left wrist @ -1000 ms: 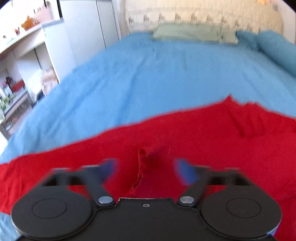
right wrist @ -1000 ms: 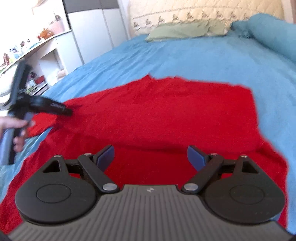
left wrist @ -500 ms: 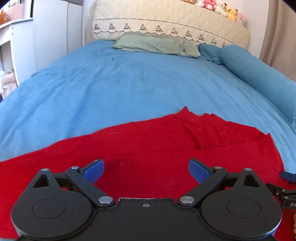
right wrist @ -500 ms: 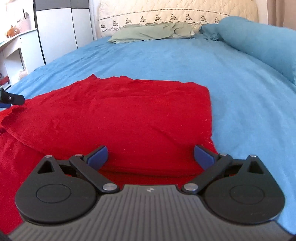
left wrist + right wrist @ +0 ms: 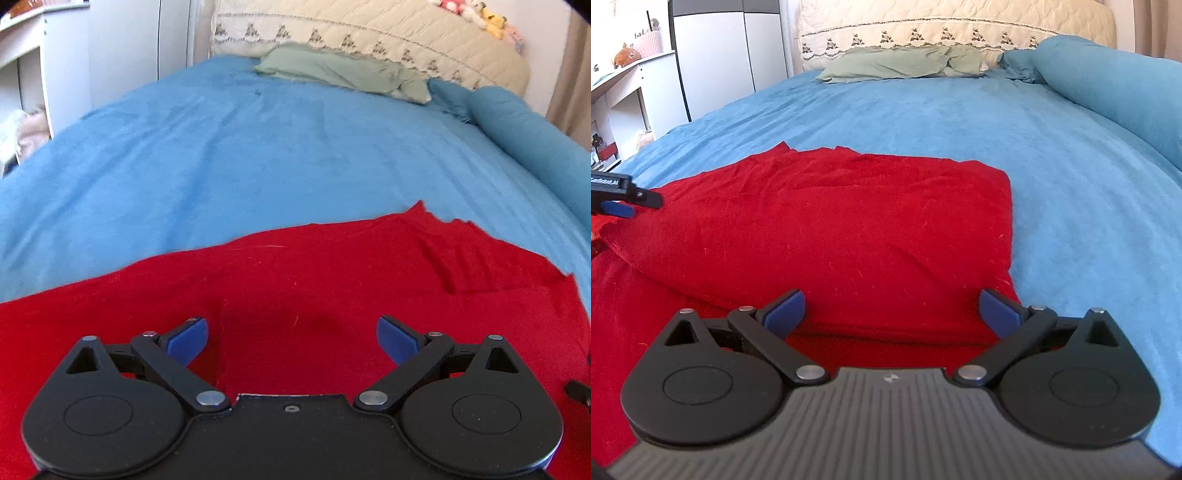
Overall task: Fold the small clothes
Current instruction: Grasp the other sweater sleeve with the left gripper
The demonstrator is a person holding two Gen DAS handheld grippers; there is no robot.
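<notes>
A red garment (image 5: 827, 229) lies spread on the blue bedspread (image 5: 960, 122) at the near end of the bed, its right part folded over so a doubled layer rests on top. The right gripper (image 5: 892, 312) hangs over the folded edge, fingers spread wide, holding nothing. The left gripper (image 5: 291, 338) hovers above the red cloth, fingers likewise spread. A green pillow (image 5: 340, 72) lies by the headboard.
</notes>
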